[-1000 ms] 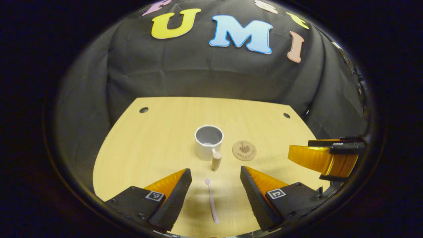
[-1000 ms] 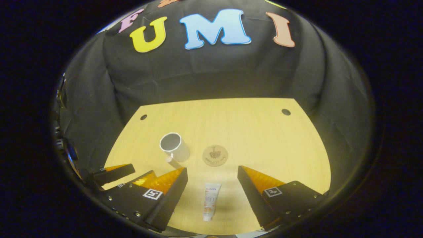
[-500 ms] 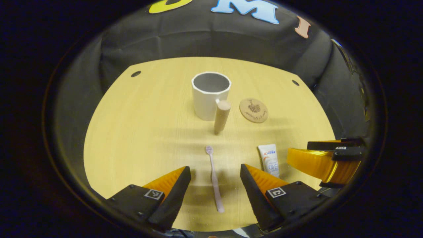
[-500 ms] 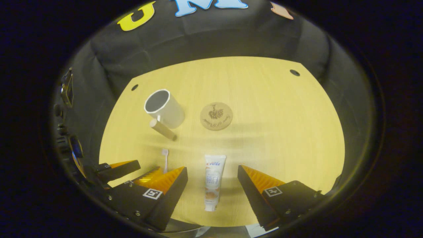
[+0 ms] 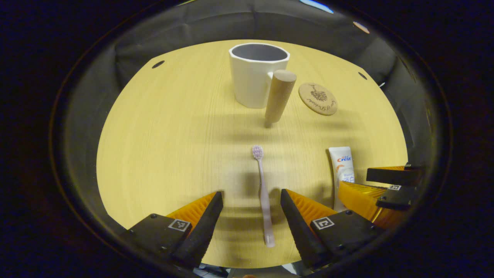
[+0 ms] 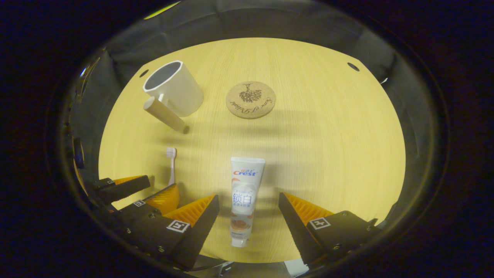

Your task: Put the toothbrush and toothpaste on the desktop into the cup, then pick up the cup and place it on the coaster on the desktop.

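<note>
Wooden desktop (image 5: pixel 162 146), left gripper view: left gripper (image 5: pixel 251 197) wide open, holding nothing, straddling flat-lying toothbrush (image 5: pixel 263 197), fingers clear on both sides. Cup (image 5: pixel 256 79) upright beyond, coaster (image 5: pixel 317 99) just right of it, bare wood between. Toothpaste (image 5: pixel 341 166) near right edge.

Right gripper view: right gripper (image 6: pixel 249 200) wide open, empty, flanking toothpaste (image 6: pixel 242 199) without contact. Coaster (image 6: pixel 250 99) ahead, cup (image 6: pixel 173 88) far left, broad bare wood toward right edge.

The desk (image 6: pixel 328 154) carries a cup (image 5: pixel 254 77) and coaster (image 6: pixel 250 99) far ahead of the tongs, a toothbrush (image 5: pixel 263 197) between the left fingers, and toothpaste (image 6: pixel 243 197) between the right.
</note>
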Tool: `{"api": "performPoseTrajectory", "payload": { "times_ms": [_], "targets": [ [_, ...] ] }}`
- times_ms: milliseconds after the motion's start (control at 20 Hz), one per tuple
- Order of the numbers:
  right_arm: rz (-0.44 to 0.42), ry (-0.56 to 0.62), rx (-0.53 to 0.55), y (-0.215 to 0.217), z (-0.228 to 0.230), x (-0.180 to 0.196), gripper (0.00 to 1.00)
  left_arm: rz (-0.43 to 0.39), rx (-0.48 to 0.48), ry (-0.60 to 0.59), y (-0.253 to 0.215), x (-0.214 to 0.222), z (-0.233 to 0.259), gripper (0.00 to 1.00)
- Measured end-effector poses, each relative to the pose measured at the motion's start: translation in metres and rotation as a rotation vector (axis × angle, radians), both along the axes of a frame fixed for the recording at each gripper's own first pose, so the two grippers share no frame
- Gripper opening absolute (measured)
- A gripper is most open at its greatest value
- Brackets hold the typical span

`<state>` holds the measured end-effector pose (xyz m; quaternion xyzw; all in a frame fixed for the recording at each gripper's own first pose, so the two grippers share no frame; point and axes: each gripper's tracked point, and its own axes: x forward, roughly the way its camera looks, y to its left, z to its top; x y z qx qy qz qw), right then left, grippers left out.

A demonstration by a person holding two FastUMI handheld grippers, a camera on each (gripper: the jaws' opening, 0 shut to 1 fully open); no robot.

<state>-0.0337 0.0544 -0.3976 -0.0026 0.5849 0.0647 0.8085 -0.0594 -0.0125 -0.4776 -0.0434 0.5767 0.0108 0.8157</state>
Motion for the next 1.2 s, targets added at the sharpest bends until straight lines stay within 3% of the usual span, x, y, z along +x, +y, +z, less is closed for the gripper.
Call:
{"api": "performPoseTrajectory", "payload": {
  "times_ms": [250,300,350,450,550,600,700,750,800,850,900,950,1050,1100,1150,1200],
  "targets": [
    [0.000,0.046,-0.035,-0.003,-0.020,-0.002,0.93,0.004,0.024,0.032,0.000,0.000,-0.012,0.98],
    [0.000,0.051,-0.043,-0.005,-0.023,-0.002,0.93,0.000,0.026,0.039,-0.001,0.000,-0.011,0.97],
    [0.003,0.058,-0.048,-0.005,-0.026,-0.004,0.99,-0.004,0.027,0.041,-0.002,0.000,-0.011,0.97],
    [0.006,0.062,-0.074,-0.009,-0.029,-0.002,0.96,-0.003,0.027,0.053,-0.003,0.000,-0.012,0.97],
    [-0.008,0.068,-0.078,-0.010,-0.030,-0.001,0.92,0.007,0.023,0.062,-0.002,0.000,-0.011,0.90],
    [-0.016,0.070,-0.079,-0.010,-0.028,0.001,0.89,0.007,0.024,0.068,-0.002,0.000,-0.012,1.00],
    [-0.019,0.077,-0.082,-0.012,-0.027,0.001,0.83,0.007,0.026,0.078,-0.003,-0.001,-0.009,0.97],
    [-0.022,0.087,-0.083,-0.012,-0.029,0.000,0.68,0.007,0.023,0.080,-0.003,0.000,-0.009,0.95],
    [-0.025,0.092,-0.081,-0.013,-0.028,0.000,0.64,0.005,0.026,0.083,-0.005,0.002,-0.008,0.98],
    [-0.017,0.108,-0.082,-0.013,-0.030,-0.003,0.55,0.002,0.024,0.082,-0.006,0.003,-0.012,0.85],
    [-0.021,0.108,-0.083,-0.014,-0.028,-0.003,0.55,-0.003,0.025,0.084,-0.007,0.003,-0.012,0.71],
    [-0.023,0.121,-0.081,-0.014,-0.030,-0.003,0.43,-0.004,0.024,0.087,-0.007,0.003,-0.010,0.60],
    [-0.008,0.120,-0.096,-0.018,-0.027,-0.005,0.40,0.000,0.022,0.100,-0.008,0.003,-0.012,0.35],
    [-0.018,0.121,-0.085,-0.016,-0.032,-0.004,0.34,0.003,0.020,0.097,-0.008,0.006,-0.009,0.37],
    [-0.013,0.137,-0.081,-0.015,-0.030,-0.007,0.28,0.017,0.017,0.108,-0.010,0.004,-0.011,0.27],
    [-0.009,0.135,-0.079,-0.016,-0.029,-0.007,0.28,0.014,0.014,0.110,-0.009,0.004,-0.010,0.17]
  ]
}}
